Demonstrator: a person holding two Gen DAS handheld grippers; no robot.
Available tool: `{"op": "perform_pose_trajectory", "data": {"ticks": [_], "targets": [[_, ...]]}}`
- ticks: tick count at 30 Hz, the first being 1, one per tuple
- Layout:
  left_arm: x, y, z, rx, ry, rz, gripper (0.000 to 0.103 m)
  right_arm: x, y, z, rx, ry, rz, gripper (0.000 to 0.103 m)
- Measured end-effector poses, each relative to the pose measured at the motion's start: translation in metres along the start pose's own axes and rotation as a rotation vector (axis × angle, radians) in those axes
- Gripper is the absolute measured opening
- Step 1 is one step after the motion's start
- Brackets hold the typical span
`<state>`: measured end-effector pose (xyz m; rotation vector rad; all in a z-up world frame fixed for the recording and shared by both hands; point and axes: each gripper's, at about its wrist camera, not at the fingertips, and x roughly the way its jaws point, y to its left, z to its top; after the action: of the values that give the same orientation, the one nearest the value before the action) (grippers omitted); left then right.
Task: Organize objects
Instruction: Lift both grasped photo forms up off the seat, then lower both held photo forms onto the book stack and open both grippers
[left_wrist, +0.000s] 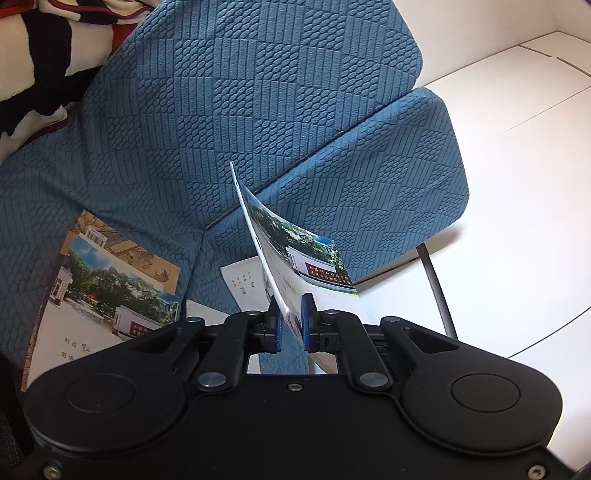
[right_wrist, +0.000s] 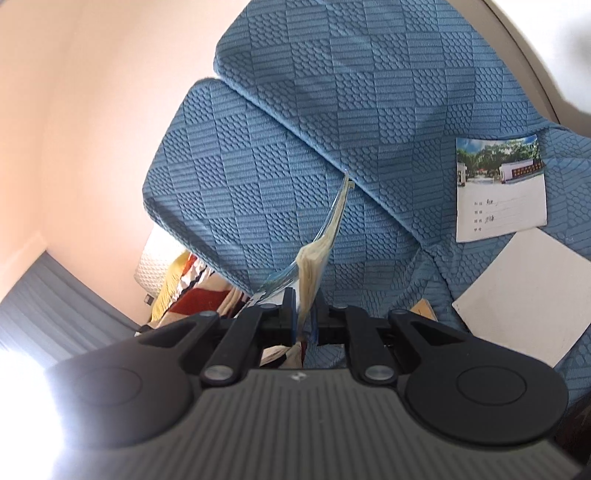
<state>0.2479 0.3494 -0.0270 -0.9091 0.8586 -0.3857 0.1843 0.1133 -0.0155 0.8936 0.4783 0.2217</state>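
Holding thin exercise books above the blue quilted sofa.
Left tongs (left_wrist: 290, 326) clamp a light, floppy notebook (left_wrist: 295, 254) by its lower edge; right tongs (right_wrist: 303, 317) pinch a sagging booklet (right_wrist: 317, 254); gripping nearer the spine would curb drooping.

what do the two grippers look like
Both are matte black: two rounded lobes with circular caps, linkage arms on silver pivot bolts, and short fingers with blue pads. The left gripper has a smooth body; the right gripper has a ribbed grey top panel.

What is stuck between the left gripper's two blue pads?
A thin notebook, clamped edge-on in the left gripper, shown in the left wrist view.
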Motion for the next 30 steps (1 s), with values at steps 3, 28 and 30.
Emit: {"op": "perform_pose_trajectory", "data": {"ticks": [3,28,30], "targets": [[-0.006,0.012,-0.004,0.014,0.014,0.019,0.009,0.002,0.0,-0.014,-0.021,0.016,-0.009,0.01],[-0.012,0.123,-0.029,-0.16,0.042,0.149,0.009,0.052,-0.021,-0.092,-0.133,0.218,-0.138,0.011],[-0.012,0.126,-0.029,-0.175,0.045,0.151,0.009,0.053,-0.022,-0.093,-0.133,0.226,-0.141,0.011]]}}
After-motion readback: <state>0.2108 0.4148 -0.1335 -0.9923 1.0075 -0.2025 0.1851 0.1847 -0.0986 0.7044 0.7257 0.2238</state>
